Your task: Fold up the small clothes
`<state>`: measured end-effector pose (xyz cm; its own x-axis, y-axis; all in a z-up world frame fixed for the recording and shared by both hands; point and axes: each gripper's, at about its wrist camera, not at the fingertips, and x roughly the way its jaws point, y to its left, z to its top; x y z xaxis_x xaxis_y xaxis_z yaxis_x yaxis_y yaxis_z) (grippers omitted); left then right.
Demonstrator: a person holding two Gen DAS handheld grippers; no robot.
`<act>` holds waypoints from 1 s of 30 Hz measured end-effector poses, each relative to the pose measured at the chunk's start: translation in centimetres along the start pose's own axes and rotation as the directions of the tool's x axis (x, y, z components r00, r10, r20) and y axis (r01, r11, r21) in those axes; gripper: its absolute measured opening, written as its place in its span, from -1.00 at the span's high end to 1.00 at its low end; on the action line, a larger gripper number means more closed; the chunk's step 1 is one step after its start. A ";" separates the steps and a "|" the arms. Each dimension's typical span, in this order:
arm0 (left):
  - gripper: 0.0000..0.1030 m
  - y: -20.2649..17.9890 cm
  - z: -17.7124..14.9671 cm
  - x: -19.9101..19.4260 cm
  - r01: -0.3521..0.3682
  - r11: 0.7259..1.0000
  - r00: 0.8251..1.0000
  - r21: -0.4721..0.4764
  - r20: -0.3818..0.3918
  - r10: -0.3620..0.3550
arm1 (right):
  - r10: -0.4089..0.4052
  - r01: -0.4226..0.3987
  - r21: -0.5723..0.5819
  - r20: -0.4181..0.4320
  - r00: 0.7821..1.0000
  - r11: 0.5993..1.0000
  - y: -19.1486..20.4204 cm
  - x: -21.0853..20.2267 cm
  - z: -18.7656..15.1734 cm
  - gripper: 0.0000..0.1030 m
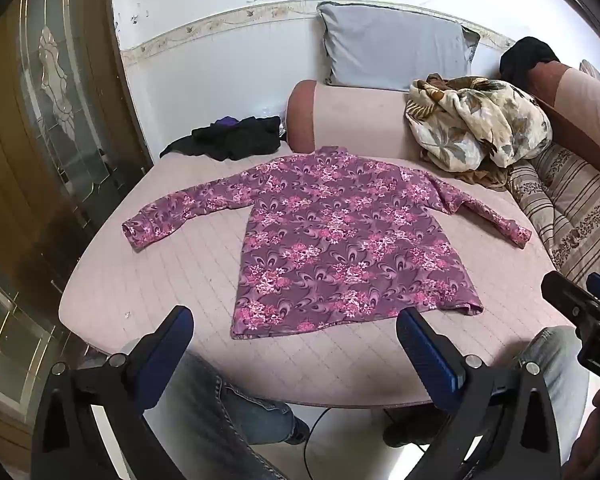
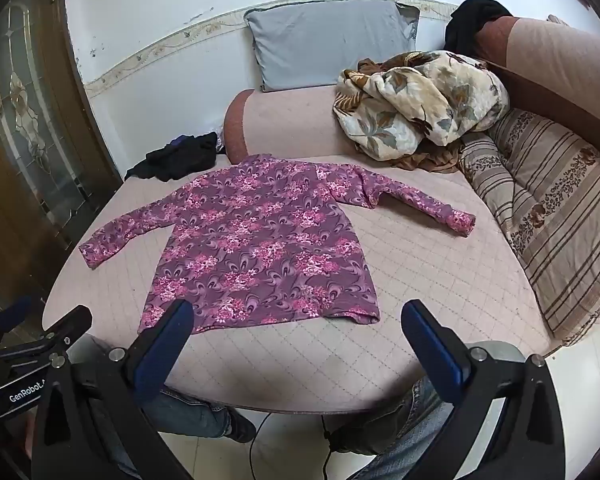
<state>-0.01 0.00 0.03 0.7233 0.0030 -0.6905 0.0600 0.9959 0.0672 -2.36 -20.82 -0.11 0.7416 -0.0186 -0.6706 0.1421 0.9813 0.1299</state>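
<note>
- The left gripper [image 1: 294,336] stands with its blue-padded jaws spread wide and nothing between them; it hangs above the near edge of the bed, tilted downward toward the shirt.
- The right gripper [image 2: 298,330] is likewise wide apart and empty, hovering over the same near edge, just beside the left one; each gripper shows at the border of the other's view.
- No pad touches cloth: the fingers [image 1: 428,354] sit short of the shirt's hem in both views.
- The shirt [image 1: 340,240], purple with pink flowers and long sleeves, lies flat and spread out on the bed, hem toward the grippers, collar toward the far side.
- Its left sleeve [image 1: 172,212] stretches straight out to the side; the right sleeve [image 2: 420,204] angles out and down toward the striped cushions.
- The bed [image 1: 148,280] has a pale pink quilted cover, and its near edge is rounded.
- Below that edge are the person's knees in blue jeans [image 2: 192,406] and dark shoes on a light floor, with a thin black cable between them.
- Beyond the collar sits a pink bolster [image 1: 352,120], with a grey pillow [image 1: 396,46] propped against the white wall behind it.
- A crumpled floral blanket [image 2: 416,104] is heaped to the right of the bolster, beside striped cushions [image 2: 552,220].
- A pile of dark clothes [image 1: 236,138] lies at the far left corner, near a wooden door with patterned glass [image 1: 56,92].
</note>
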 end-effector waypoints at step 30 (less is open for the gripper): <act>-1.00 0.6 -0.4 0.0 -0.004 1.000 1.000 -0.006 -0.008 0.004 | 0.025 -0.025 0.001 -0.007 1.000 1.000 0.4 -0.4 -0.2 -1.00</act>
<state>-0.23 0.59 -0.22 0.7177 0.0080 -0.6963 0.0525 0.9965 0.0656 -2.70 -20.42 0.04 0.7401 0.0072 -0.6725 0.1243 0.9813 0.1473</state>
